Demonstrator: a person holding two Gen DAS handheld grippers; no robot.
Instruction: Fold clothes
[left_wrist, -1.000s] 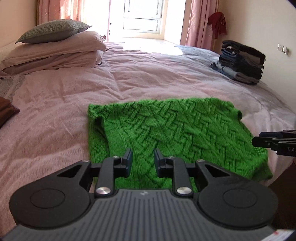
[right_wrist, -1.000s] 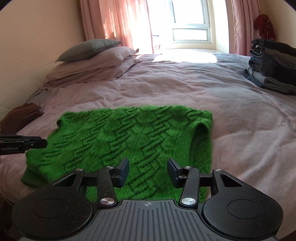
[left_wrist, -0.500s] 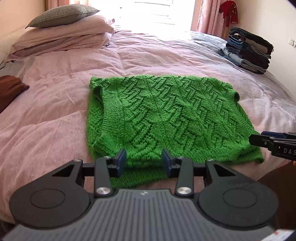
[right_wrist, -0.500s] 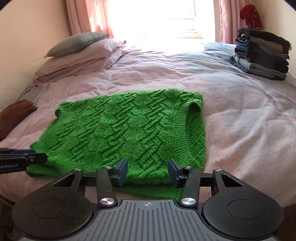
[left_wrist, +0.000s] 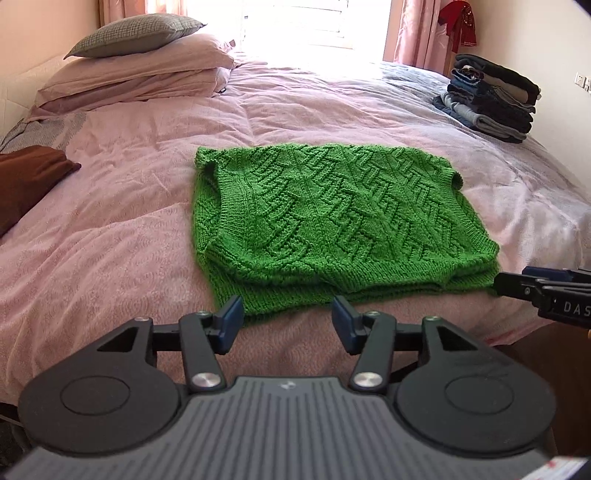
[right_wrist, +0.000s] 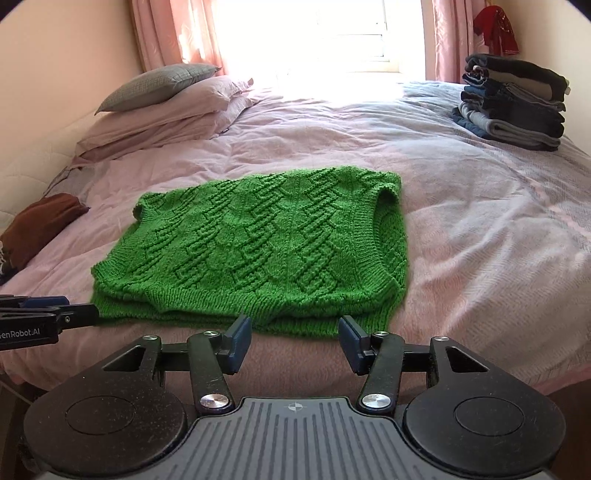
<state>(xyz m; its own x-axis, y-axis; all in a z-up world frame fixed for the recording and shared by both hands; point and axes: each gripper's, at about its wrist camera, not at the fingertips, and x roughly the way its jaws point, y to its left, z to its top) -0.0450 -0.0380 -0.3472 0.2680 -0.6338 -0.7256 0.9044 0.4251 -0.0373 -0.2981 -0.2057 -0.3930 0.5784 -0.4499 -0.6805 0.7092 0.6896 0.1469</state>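
A green knitted sweater (left_wrist: 332, 221) lies folded flat on the pink bed (left_wrist: 129, 229), its layered near edge facing the edge of the bed where both tools wait. In the left wrist view the left gripper (left_wrist: 287, 319) has its fingers (left_wrist: 229, 320) spread wide with nothing between them; the sweater's near edge lies just beyond the tips at 12 o'clock, apart from them, with the left finger level with the sweater's near left corner. The right gripper (left_wrist: 517, 286) enters that view at 3 o'clock, its tip just beside the sweater's near right corner. In the right wrist view the right gripper (right_wrist: 294, 334) is likewise released, its fingers (right_wrist: 349, 341) wide apart and empty, and the sweater (right_wrist: 258, 251) lies directly ahead at 12 o'clock, the hem just past the tips without touching them. The left gripper (right_wrist: 77, 314) shows there at 9 o'clock, close to the sweater's near left corner. Farther off, pillows (right_wrist: 166, 107) are stacked at 10 o'clock, a brown cloth (right_wrist: 37, 225) lies at 9 o'clock near the bed's edge, and a pile of folded dark clothes (right_wrist: 513, 103) sits at 2 o'clock, well apart from the sweater.
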